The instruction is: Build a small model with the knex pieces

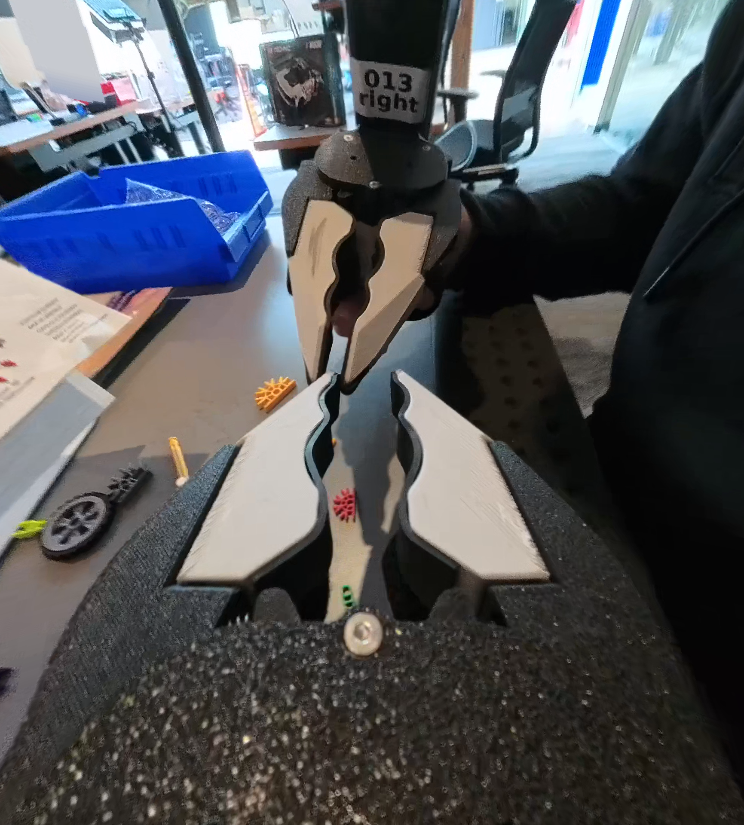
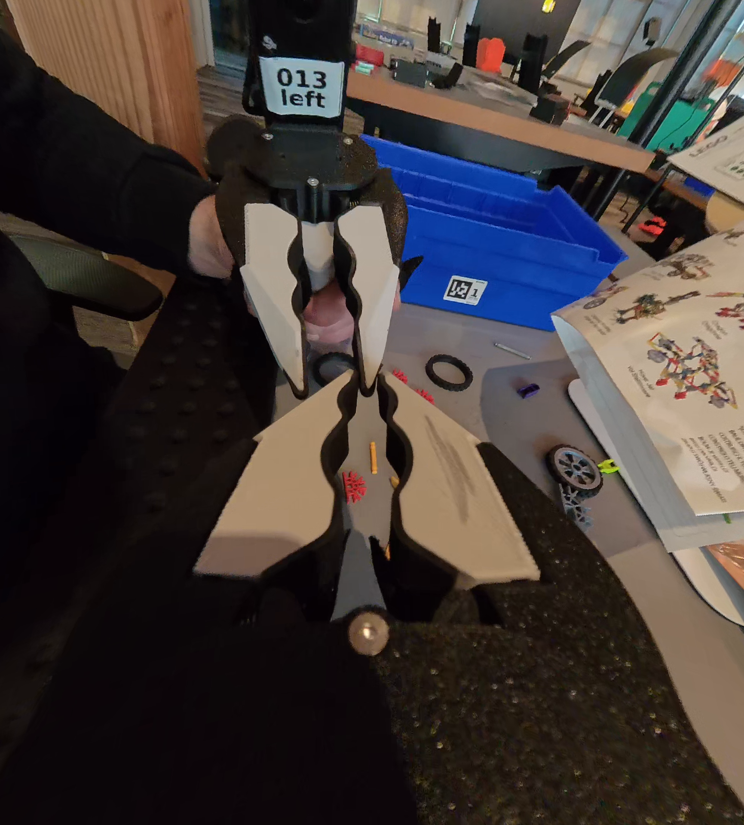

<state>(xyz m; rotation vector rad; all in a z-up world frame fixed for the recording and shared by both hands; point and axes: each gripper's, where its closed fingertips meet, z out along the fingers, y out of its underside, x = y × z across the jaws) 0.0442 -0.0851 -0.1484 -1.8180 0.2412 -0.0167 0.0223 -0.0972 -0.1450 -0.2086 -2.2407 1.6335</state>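
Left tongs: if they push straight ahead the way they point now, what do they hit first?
Most likely the right tongs. They face the left tongs nearly tip to tip above the grey table, with one right fingertip seeming to sit in the left's open gap. Depth is hard to judge.

A blue bin (image 2: 504, 236) stands on the grey table (image 2: 517, 419), near an open booklet (image 2: 682, 379), a spoked wheel (image 2: 575, 468) and a red connector (image 2: 353, 486).

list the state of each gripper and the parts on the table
left gripper: open, empty, tip to tip with the other
right gripper: open, narrow gap, empty
red connector: flat on table, untouched
spoked wheel: lying flat
blue bin: upright
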